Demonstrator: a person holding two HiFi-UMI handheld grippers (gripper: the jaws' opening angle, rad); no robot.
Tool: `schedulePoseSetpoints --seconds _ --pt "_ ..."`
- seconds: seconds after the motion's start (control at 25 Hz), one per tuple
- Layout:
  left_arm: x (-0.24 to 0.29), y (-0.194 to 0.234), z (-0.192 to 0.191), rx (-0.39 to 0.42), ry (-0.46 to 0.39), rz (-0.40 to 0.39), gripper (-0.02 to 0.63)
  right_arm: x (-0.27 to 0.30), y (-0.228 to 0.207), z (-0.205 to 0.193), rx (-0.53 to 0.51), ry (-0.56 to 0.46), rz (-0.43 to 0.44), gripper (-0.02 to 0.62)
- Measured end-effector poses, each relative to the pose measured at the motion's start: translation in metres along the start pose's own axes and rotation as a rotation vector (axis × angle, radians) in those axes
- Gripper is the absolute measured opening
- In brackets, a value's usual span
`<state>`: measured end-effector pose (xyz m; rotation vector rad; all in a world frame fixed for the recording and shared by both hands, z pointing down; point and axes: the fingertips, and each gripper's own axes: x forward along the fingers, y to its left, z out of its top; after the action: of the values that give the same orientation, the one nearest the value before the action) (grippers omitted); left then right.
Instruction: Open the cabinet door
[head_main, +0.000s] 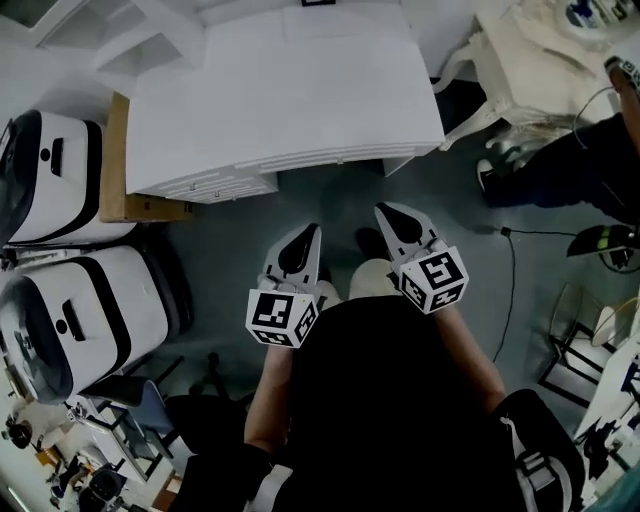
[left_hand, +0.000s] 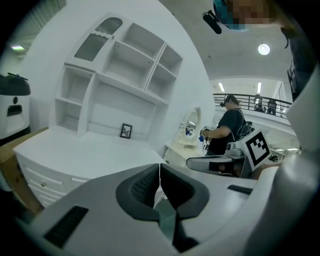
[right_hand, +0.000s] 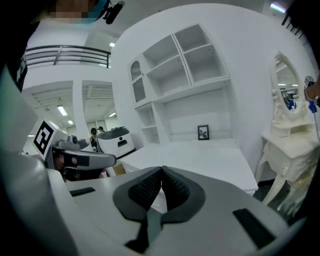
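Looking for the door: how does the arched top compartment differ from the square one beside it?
The arched compartment has a rounded top and a greyish pane across it; the square compartment is flat-topped and open, back wall showing. Both are white, top row.

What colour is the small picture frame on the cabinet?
The picture frame is black; right gripper view.

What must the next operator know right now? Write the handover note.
Left gripper: shut, empty.
Right gripper: shut, empty.
White cabinet stands in front of both grippers, untouched; its arched door sits at the upper left of the shelves and looks closed.
Done: nothing yet.
To do: reach the door, grip it, pull it open.
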<state>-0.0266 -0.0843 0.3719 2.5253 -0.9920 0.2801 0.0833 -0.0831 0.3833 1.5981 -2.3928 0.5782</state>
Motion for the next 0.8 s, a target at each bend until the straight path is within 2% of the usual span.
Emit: schedulePoseSetpoints --seconds 0.32,0.56,0.8 --pt "0.039 -0.012 0.019 -0.063 -0.037 0.161 0.025 0.048 -0.043 -0.004 -0.053 0.123 0.197 0.017" --pt "0.057 -0.021 0.007 -0.133 -0.048 0.283 0.025 0.081 -0.058 -0.036 -0.096 0.226 0.340 0.017" --pt "0.068 -0.028 -0.003 -0.167 -0.036 0.355 0.025 0.104 -0.073 -0.069 -0.095 0.306 0.397 0.017"
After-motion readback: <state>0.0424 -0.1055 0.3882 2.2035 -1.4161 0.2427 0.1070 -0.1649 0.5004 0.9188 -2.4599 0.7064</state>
